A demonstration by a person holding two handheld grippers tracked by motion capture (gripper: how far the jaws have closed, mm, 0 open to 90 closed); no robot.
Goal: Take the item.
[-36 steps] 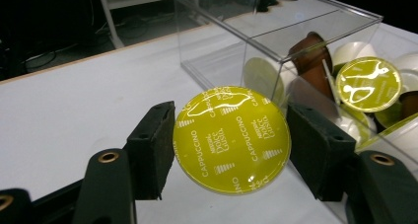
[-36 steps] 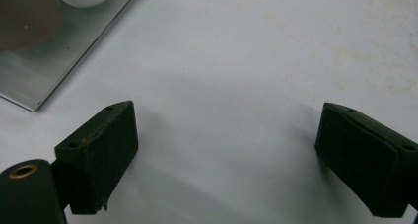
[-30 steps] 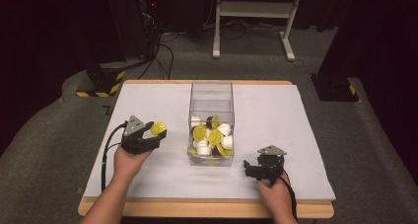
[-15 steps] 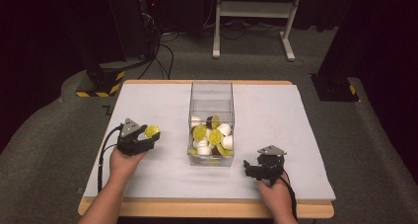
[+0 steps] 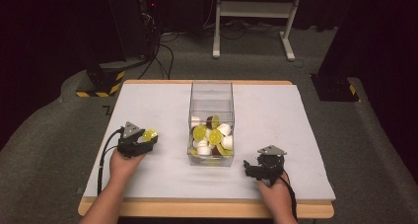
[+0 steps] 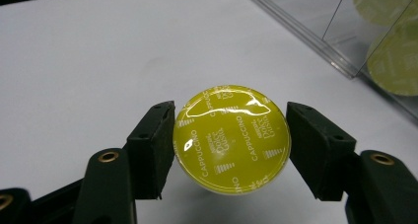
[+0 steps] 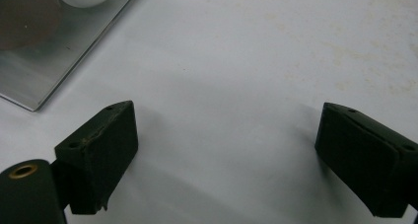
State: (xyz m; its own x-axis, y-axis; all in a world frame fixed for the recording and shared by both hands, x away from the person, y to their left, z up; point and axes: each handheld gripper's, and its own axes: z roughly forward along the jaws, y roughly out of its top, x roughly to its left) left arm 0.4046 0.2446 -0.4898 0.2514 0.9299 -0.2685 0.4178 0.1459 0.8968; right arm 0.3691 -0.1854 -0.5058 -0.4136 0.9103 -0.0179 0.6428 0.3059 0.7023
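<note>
The yellow capsule (image 6: 231, 139) sits clamped between my left jaws, pads pressed on either rim, its foil lid with "cappuccino" print facing the camera. In the high view the same capsule (image 5: 148, 134) shows at the tip of my left gripper (image 5: 143, 139), low over the white tabletop (image 5: 162, 110) and well to the left of the clear box (image 5: 212, 93). My right gripper (image 5: 251, 166) rests near the box's front right corner, its jaws spread wide with nothing between them, just bare tabletop.

I judge the work barely begun: this one capsule is out and not yet set down, while the box holds a heap of yellow, white and brown capsules (image 5: 212, 137). No capsule lies loose on the tabletop.

The left gripper view gives the lid's lettering and the grip itself, which the high view is too small to show. The high view gives the heap and both hands' places. The right gripper view adds faint stains on the tabletop and a corner of the box.
</note>
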